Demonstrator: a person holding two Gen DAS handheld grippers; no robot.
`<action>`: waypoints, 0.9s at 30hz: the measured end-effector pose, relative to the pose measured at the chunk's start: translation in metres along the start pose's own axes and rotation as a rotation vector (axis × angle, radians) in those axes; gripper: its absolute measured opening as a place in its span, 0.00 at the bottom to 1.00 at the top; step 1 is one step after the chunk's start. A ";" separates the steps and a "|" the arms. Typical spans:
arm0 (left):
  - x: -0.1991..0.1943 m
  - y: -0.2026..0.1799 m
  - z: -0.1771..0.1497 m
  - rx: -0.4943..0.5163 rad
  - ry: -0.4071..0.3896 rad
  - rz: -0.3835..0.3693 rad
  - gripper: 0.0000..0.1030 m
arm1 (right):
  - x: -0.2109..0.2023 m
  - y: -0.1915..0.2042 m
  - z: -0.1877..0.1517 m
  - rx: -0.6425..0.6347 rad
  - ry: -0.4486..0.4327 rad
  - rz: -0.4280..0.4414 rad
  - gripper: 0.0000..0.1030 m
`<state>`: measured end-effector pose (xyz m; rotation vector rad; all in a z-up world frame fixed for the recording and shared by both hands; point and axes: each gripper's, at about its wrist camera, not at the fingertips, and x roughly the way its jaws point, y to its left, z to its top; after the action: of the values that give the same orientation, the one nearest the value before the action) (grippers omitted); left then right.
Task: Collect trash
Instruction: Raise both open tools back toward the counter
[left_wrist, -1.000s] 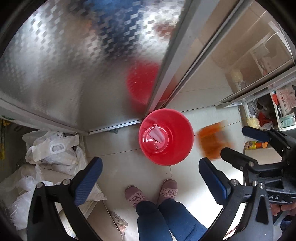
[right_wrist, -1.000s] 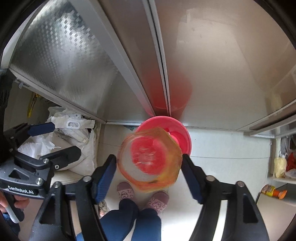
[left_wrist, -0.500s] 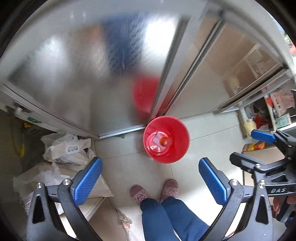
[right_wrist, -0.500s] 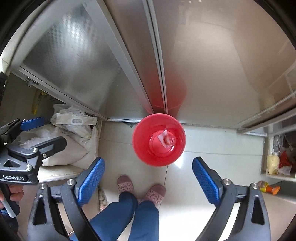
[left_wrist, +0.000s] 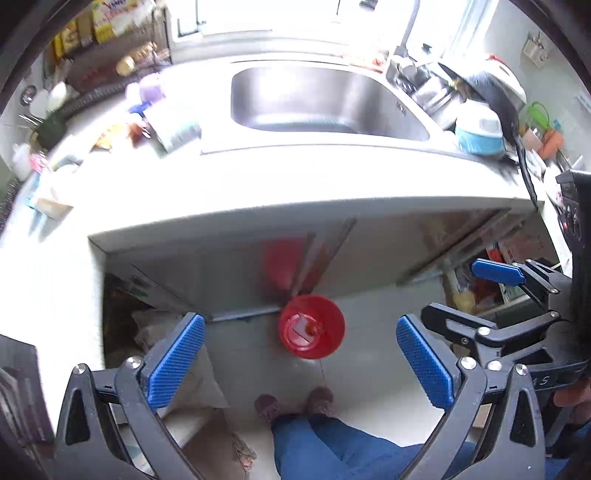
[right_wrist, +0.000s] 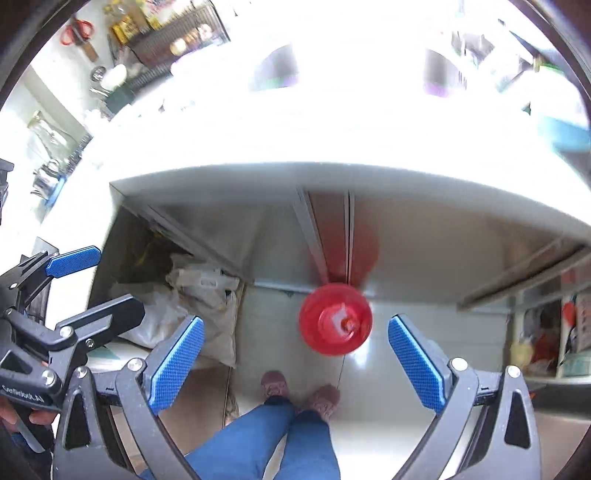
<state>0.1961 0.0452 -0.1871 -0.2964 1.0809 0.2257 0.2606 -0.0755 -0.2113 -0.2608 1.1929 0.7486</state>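
Both grippers, left (left_wrist: 301, 356) and right (right_wrist: 295, 363), are standing wide and empty, the right having just opened; bin (left_wrist: 312, 326) is sitting below on the floor, so scan the counter (left_wrist: 295, 177) for trash.

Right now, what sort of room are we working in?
A home kitchen, most likely. A steel sink is set into a pale countertop crowded with dishes and containers, and a red bin stands on the tiled floor below, in front of metal-faced cabinet doors.

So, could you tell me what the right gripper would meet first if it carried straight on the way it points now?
Most likely the red bucket on the floor; nothing shows between the open right gripper and it, though depth is uncertain.
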 end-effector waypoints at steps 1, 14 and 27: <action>-0.009 0.003 0.003 -0.006 -0.016 0.006 1.00 | -0.007 0.001 0.005 0.003 -0.007 0.011 0.97; -0.083 0.056 0.043 -0.144 -0.138 0.087 1.00 | -0.056 0.046 0.076 -0.124 -0.144 0.124 0.99; -0.075 0.168 0.109 -0.206 -0.145 0.156 1.00 | -0.021 0.119 0.169 -0.304 -0.143 0.173 0.99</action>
<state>0.1983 0.2376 -0.0937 -0.3747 0.9389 0.4930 0.3049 0.0979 -0.1055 -0.3525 0.9719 1.0847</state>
